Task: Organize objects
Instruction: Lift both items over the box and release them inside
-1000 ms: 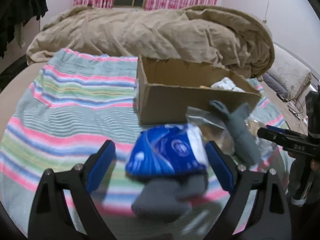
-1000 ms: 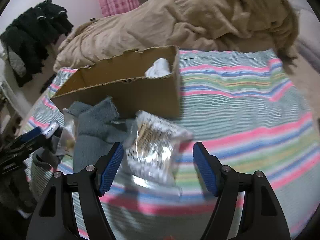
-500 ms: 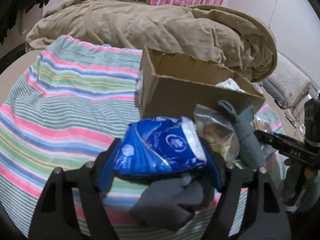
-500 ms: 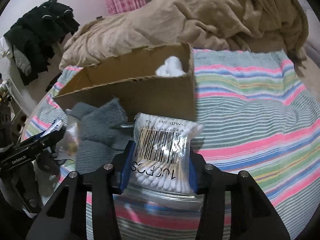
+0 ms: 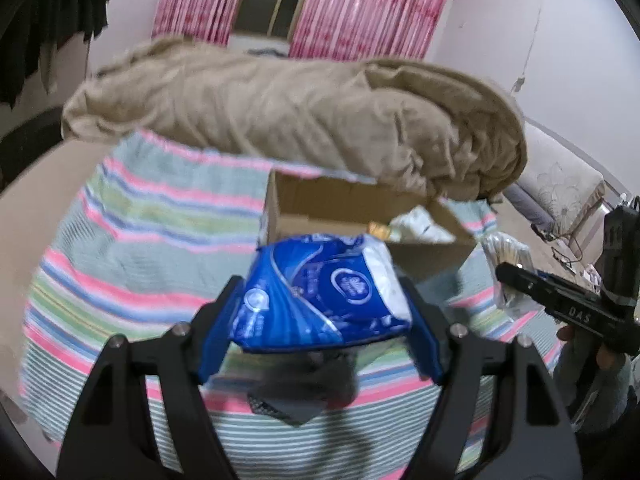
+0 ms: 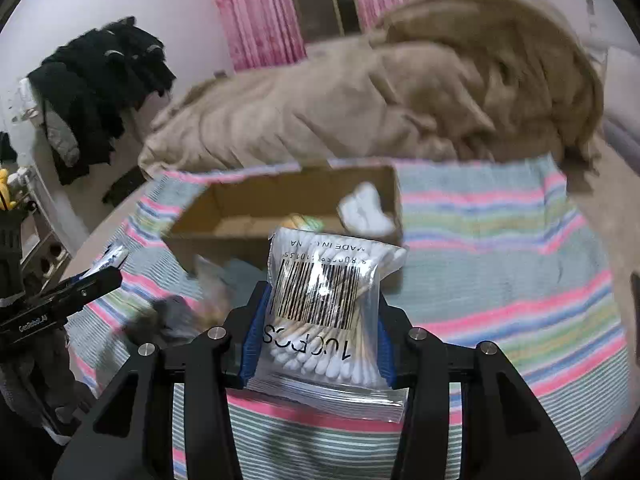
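The left gripper (image 5: 320,312) had matte black arms with blue pads (image 5: 218,340) and 4 silver screws. The right gripper (image 6: 318,336) matched: black frame, blue ribbed pads (image 6: 254,340), 4 silver screws. White lettering marked each gripper's side; a grey sleeve showed behind.

Deep blue plastic tissue pack (image 5: 320,296) with white swirls and a round white logo. Clear bag of white-tipped cotton swabs (image 6: 324,312), black barcode across it. Plain brown cardboard box (image 6: 280,204). Striped bedspread (image 5: 140,240) in pink, mint green, blue and white. Tan rumpled blanket (image 5: 300,112). Hot pink curtains (image 5: 360,4). Blurry grey cloth (image 5: 308,384), maybe a sock.
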A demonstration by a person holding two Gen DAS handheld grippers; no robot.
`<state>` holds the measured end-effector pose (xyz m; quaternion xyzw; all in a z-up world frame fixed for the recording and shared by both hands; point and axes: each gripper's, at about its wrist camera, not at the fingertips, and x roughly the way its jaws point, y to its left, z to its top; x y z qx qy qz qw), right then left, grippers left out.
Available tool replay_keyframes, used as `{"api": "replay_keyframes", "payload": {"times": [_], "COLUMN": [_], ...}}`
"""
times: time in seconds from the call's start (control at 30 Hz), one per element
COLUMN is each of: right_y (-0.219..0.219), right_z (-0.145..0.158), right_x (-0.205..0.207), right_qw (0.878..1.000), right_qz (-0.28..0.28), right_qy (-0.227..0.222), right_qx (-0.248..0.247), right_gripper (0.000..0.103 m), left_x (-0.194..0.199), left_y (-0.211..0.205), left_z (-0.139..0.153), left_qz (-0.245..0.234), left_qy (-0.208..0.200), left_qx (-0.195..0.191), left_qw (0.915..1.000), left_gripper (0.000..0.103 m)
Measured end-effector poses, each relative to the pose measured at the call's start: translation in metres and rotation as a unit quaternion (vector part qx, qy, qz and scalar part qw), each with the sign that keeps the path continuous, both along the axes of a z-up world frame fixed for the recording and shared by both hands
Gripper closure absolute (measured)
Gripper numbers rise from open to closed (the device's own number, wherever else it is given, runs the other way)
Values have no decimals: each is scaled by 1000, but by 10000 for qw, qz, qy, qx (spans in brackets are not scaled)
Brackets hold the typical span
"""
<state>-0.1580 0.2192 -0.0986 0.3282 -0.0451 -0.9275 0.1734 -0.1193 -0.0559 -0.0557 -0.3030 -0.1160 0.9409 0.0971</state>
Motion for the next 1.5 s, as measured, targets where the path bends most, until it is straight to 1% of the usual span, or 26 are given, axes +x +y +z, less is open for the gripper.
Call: {"api": "replay_keyframes", "payload": {"times": [0.07,0.13,0.23,0.33,0.43,0.47,0.57,0.63,0.77,0.87,1.0,1.13,1.2,1.27,1.33,1.43,1.47,1.5], "right_y": [-4,-7,-10,-12,-13,-14,-17,-21,-26,-28,-38,-44,-44,-41,-38,-43,-44,-46], "right_z": [17,30,51,74,96,101,114,121,128,122,107,89,77,67,57,37,30,22], "right_x": [7,10,8,3,-8,-11,-23,-31,-48,-65,-92,-115,-125,-132,-139,-144,-145,-147], "right_qw": [9998,9994,9985,9969,9952,9948,9934,9925,9917,9933,9952,9971,9980,9981,9982,9980,9977,9972], "right_qz": [49,67,151,160,160,178,239,265,323,359,564,571,522,510,469,506,533,554], "right_qy": [206,353,522,758,951,991,1121,1183,1244,1098,791,496,313,129,-45,-275,-347,-444], "right_qx": [-4,15,46,141,144,131,109,142,93,-30,-65,-107,-193,-317,-382,-256,-242,-226], "right_gripper": [54,54,54,54,54,54,54,54,54,54,54,54,54,54,54,54,54,54], "left_x": [4,4,-5,-14,-28,-33,-42,-49,-73,-95,-120,-142,-154,-162,-166,-170,-170,-170], "left_y": [3,4,7,7,4,2,1,-1,-1,6,20,32,38,42,43,41,40,40], "left_z": [14,25,39,54,68,74,87,93,95,90,75,49,33,16,4,-7,-9,-10], "left_qz": [-28,-77,-159,-130,-93,-65,7,17,-50,-230,-311,-409,-444,-443,-420,-383,-377,-354], "left_qy": [124,153,171,254,274,297,466,545,540,439,266,-45,-282,-512,-638,-787,-809,-830], "left_qx": [-55,-87,-135,-221,-128,-108,-252,-268,-193,-127,-221,-338,-397,-546,-613,-597,-577,-568], "left_qw": [9999,9998,9996,9993,9995,9995,9986,9982,9983,9987,9989,9986,9978,9962,9952,9944,9943,9943], "left_gripper": [28,28,28,28,28,28,28,28,27,27,27,27,27,27,26,25,23,19]}}
